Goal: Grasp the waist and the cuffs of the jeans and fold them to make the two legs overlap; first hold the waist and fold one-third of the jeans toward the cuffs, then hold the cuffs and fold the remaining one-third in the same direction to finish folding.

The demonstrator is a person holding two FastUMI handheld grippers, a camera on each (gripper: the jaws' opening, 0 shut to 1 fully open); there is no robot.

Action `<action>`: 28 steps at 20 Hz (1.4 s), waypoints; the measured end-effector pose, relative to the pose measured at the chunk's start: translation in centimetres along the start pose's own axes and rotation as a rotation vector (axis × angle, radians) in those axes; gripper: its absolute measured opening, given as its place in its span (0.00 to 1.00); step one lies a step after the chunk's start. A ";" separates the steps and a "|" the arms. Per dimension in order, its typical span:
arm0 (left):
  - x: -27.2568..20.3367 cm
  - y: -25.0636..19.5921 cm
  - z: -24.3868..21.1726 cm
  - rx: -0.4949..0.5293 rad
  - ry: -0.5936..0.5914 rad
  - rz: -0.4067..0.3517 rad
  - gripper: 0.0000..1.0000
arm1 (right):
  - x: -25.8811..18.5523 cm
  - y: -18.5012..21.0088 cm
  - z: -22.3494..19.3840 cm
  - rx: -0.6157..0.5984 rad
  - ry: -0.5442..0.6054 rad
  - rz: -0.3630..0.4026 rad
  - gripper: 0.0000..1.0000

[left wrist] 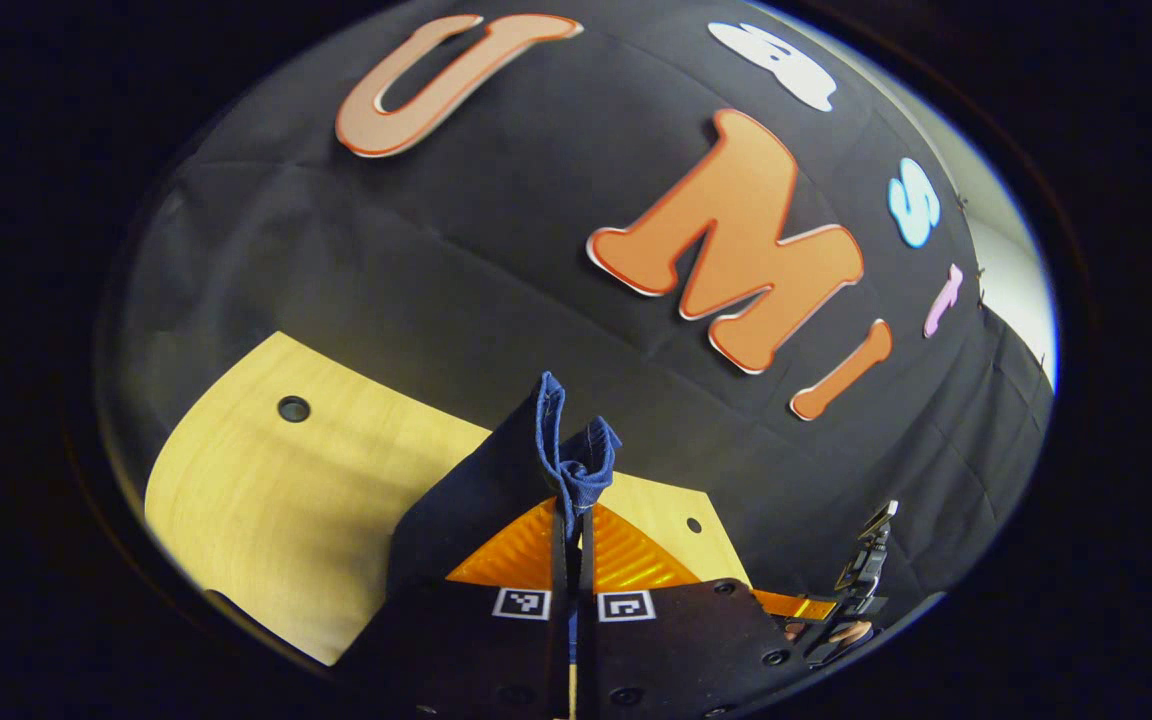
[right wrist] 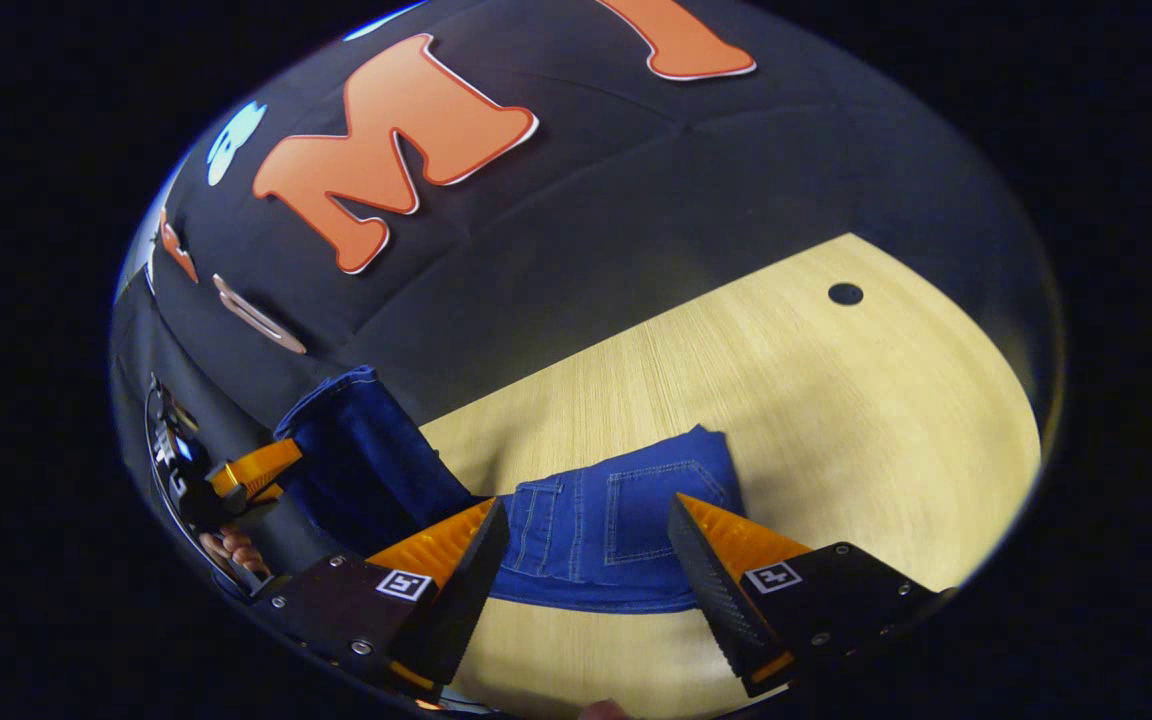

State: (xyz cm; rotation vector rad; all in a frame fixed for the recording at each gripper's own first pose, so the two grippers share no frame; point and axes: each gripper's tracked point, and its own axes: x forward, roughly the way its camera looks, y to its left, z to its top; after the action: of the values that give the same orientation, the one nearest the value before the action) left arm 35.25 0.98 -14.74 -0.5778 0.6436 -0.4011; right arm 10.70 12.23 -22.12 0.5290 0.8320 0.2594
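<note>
The blue jeans (right wrist: 626,520) lie partly on the wooden table (right wrist: 786,380), with the back-pocket end flat between my right gripper's fingers. My right gripper (right wrist: 588,510) is open and hovers just over that end, touching nothing. In the left gripper view, my left gripper (left wrist: 576,520) is shut on a bunched edge of the jeans (left wrist: 576,460), raised off the table, and dark cloth hangs down to its left. In the right gripper view the left gripper (right wrist: 246,470) appears at the far left, holding up the lifted part of the jeans (right wrist: 356,450).
The light wooden table (left wrist: 266,480) has small round holes (left wrist: 293,408) (right wrist: 845,293). The black cloth wall stands right behind the table's far edge. The right gripper (left wrist: 866,580) and the hand holding it appear at the lower right of the left gripper view.
</note>
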 end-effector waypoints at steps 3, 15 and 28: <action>2.0 -4.2 -1.7 0.034 0.033 -0.022 0.03 | -0.9 -0.3 1.3 -0.048 -0.028 0.003 0.98; 10.1 -13.6 -13.2 0.230 0.308 -0.048 0.07 | -2.9 -3.5 4.4 -0.075 -0.088 0.004 0.98; 4.9 -10.9 -6.3 0.488 0.013 0.050 0.96 | -6.6 0.9 11.3 -0.364 -0.392 -0.033 0.98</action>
State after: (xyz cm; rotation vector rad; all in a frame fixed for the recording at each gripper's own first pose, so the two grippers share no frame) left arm 32.85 -12.31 -14.33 -0.0950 0.5457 -0.4952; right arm 15.01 6.38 -11.19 0.2121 0.3980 0.2585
